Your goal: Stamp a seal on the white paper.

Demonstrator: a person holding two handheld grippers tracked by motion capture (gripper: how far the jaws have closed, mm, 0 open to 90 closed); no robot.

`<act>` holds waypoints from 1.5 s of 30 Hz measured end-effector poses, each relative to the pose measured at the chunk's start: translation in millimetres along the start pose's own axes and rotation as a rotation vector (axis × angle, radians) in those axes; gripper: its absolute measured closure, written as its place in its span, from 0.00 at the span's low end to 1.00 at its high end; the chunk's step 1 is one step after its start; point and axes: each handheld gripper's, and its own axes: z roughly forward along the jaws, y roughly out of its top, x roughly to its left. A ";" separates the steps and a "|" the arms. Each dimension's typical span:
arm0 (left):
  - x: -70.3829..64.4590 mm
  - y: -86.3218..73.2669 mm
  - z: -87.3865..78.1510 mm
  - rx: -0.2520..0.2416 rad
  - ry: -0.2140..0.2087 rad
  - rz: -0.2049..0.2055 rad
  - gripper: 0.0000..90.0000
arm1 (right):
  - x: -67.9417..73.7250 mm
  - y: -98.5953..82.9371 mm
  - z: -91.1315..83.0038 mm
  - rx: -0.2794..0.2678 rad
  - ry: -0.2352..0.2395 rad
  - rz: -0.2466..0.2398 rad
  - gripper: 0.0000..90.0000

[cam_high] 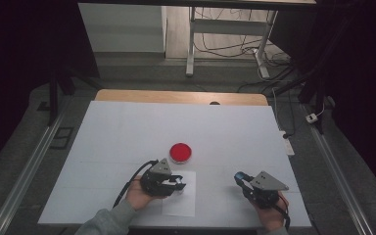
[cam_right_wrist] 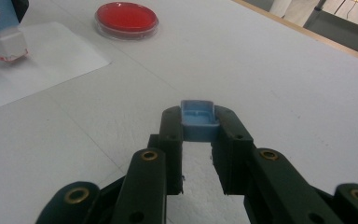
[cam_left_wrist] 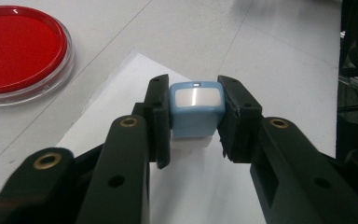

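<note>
My left gripper (cam_left_wrist: pixel 196 119) is shut on a small blue stamp (cam_left_wrist: pixel 196 109) with a white lower part, held upright over a white sheet of paper (cam_left_wrist: pixel 205 182). In the right gripper view the stamp (cam_right_wrist: pixel 4 37) shows a reddish bottom edge at or just above the paper (cam_right_wrist: pixel 46 60). My right gripper (cam_right_wrist: pixel 198 127) is shut on a small blue cap (cam_right_wrist: pixel 198 119), hollow side up, a little above the table. From above, the left gripper (cam_high: pixel 178 184) is over the paper (cam_high: pixel 182 204) and the right gripper (cam_high: pixel 239 177) lies to its right.
A round red dish with a clear rim (cam_high: pixel 180 152) sits just beyond the paper, also at the left gripper view's upper left as the dish (cam_left_wrist: pixel 18 46). The white table top (cam_high: pixel 127 132) stretches back to a wooden edge (cam_high: pixel 181 97). Cables and desk legs lie on the floor behind.
</note>
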 end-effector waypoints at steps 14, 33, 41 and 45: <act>-1.9 -2.2 3.0 0.022 0.010 0.014 0.74 | 0.0 0.1 -0.2 -0.002 0.003 0.000 0.82; -10.4 -3.7 7.4 0.053 0.056 0.050 0.75 | 0.6 0.5 -0.3 -0.004 0.005 0.000 0.82; -11.2 -5.3 7.8 0.050 0.062 0.055 0.75 | 0.8 0.7 -0.5 -0.006 0.005 -0.001 0.82; -12.1 -5.4 8.1 0.051 0.068 0.058 0.75 | 1.2 0.7 0.0 -0.004 0.004 -0.002 0.82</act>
